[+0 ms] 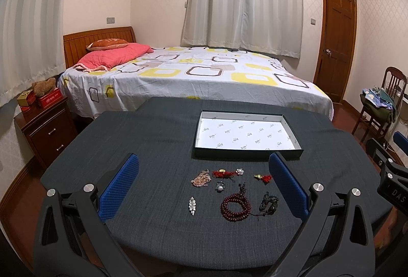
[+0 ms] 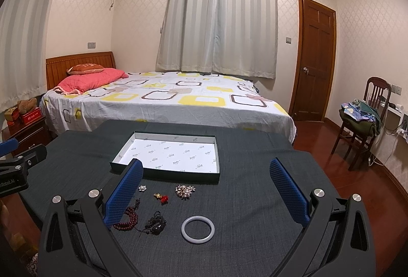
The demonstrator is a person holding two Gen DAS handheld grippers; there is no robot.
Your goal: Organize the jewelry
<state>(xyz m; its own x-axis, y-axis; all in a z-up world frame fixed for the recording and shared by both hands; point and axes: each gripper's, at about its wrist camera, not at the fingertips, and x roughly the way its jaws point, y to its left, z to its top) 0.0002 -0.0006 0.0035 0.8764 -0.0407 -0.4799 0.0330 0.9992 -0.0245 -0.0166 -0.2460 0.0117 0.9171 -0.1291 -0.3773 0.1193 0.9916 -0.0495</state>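
Jewelry lies on a dark cloth-covered table (image 1: 158,139). In the left wrist view: a red bead bracelet (image 1: 236,205), a black cord piece (image 1: 267,203), a silver brooch (image 1: 192,205), a pink chain (image 1: 201,179), red knot charms (image 1: 224,173) and a small pearl piece (image 1: 219,186). An open, empty shallow box (image 1: 293,134) lies behind them. In the right wrist view: a white bangle (image 2: 198,225), a flower brooch (image 2: 184,190), a red-gold charm (image 2: 162,197) and the box (image 2: 218,157). My left gripper (image 1: 204,187) and right gripper (image 2: 206,190) are open and empty above the jewelry.
A bed (image 1: 178,73) stands behind the table. A nightstand (image 1: 48,129) is at the left. A chair with clothes (image 2: 362,119) and a wooden door (image 2: 316,57) are at the right. The right gripper's body shows at the right edge of the left wrist view (image 1: 392,175).
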